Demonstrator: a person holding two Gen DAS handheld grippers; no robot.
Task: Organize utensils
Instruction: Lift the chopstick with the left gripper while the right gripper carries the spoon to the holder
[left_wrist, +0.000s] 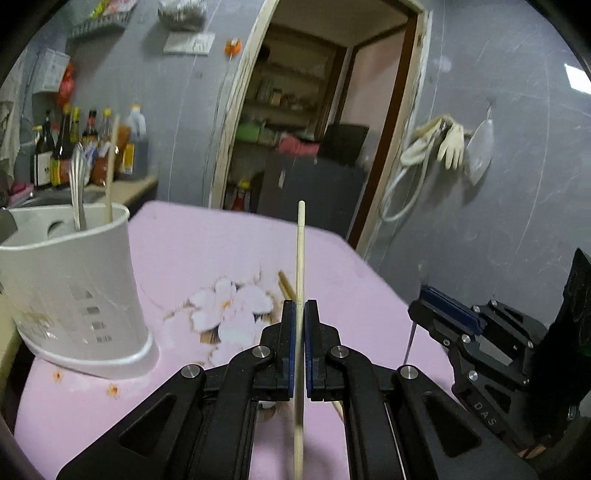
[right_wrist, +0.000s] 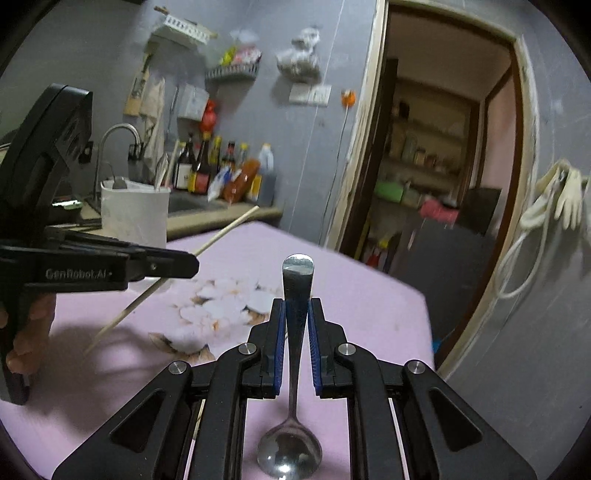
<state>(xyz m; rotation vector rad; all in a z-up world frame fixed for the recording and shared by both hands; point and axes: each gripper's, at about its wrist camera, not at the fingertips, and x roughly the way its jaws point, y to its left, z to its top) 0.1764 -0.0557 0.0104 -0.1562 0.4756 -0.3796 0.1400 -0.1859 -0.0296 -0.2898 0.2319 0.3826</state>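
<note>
Left wrist view: pink flowered table (left_wrist: 192, 240) carries the white plastic utensil holder (left_wrist: 81, 291), my target. Left fingers (left_wrist: 300, 314) pinch a pale wooden chopstick (left_wrist: 300, 251) upright for dropping in; right fingers (right_wrist: 296, 314) clamp a steel spoon (right_wrist: 293, 369) by its handle.

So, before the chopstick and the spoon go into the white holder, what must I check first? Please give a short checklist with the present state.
1. Left tool shut on chopstick: ok.
2. Right tool shut on spoon: ok.
3. White utensil holder upright on the pink table: ok.
4. Room left in the holder, which already has a spoon and a chopstick: cannot tell.
5. Second chopstick on the table, not picked up: not ok.
</note>
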